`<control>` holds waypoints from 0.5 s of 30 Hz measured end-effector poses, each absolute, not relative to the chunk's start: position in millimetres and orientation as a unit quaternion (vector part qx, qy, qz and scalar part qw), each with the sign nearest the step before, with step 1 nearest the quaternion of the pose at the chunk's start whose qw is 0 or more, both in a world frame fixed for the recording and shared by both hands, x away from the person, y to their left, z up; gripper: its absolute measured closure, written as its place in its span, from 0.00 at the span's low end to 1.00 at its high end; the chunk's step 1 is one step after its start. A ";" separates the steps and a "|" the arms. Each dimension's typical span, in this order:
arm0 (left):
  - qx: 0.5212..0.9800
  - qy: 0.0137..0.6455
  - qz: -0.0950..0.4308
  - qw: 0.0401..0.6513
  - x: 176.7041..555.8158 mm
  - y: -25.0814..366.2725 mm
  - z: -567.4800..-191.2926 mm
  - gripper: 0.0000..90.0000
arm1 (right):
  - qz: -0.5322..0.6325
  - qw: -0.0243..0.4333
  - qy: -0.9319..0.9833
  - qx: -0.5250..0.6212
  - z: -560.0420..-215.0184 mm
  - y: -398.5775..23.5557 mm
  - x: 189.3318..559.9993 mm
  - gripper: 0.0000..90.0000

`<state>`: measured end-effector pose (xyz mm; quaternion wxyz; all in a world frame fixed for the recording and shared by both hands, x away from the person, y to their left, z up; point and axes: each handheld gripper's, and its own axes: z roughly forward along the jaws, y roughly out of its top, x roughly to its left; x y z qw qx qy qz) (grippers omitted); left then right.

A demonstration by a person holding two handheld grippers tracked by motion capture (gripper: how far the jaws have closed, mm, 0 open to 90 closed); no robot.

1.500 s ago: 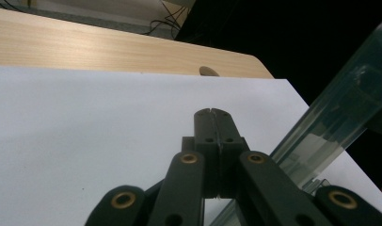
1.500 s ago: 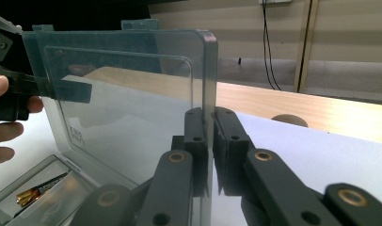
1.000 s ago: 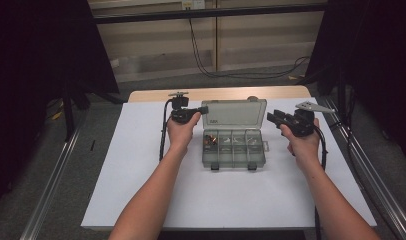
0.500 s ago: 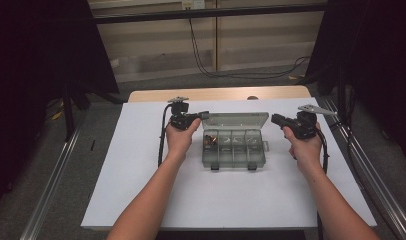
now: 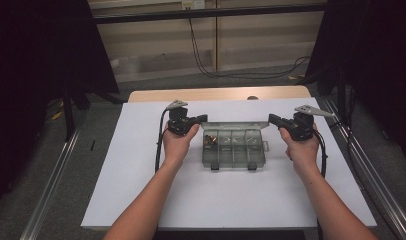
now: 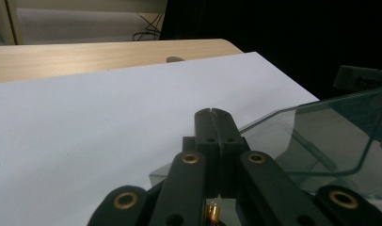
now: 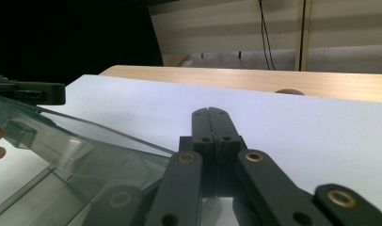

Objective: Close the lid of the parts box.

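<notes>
A clear plastic compartment box (image 5: 233, 152) lies mid-table, with small brass parts (image 5: 211, 142) in its left cells. Its clear lid (image 5: 234, 126) (image 6: 321, 136) (image 7: 62, 141) leans partway down over the box. My left gripper (image 5: 205, 118) (image 6: 211, 113) is at the lid's far left corner, jaws shut and empty, the lid's edge just beside them. At the far right corner my right gripper (image 5: 271, 118) (image 7: 209, 112) points inward. Its jaws have just closed, with nothing between them. I cannot tell whether either gripper touches the lid.
The white sheet (image 5: 141, 165) covers a wooden table (image 5: 216, 94) whose far edge shows behind it. Metal rails (image 5: 51, 185) run along both sides of the table. Dark curtains hang left and right, and cables lie on the floor beyond.
The lid has come down from nearly upright to a low lean over the box. My left gripper has shifted slightly towards me with it. The right jaws have closed.
</notes>
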<state>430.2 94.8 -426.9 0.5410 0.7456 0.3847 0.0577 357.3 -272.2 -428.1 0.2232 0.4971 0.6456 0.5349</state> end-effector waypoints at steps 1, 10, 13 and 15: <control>0.747 0.382 0.060 0.541 428.5 94.3 -426.7 1.00 | 0.537 0.223 0.646 0.495 -427.2 -271.0 356.0 1.00; 0.755 0.366 0.063 0.541 409.9 94.7 -426.9 1.00 | 0.546 0.220 0.653 0.478 -425.1 -263.9 341.2 1.00; 0.753 0.365 0.065 0.544 402.9 95.1 -427.2 1.00 | 0.555 0.218 0.656 0.462 -427.7 -263.1 334.3 1.00; 0.754 0.364 0.068 0.543 398.4 96.2 -427.0 1.00 | 0.558 0.214 0.657 0.459 -430.3 -261.9 329.6 1.00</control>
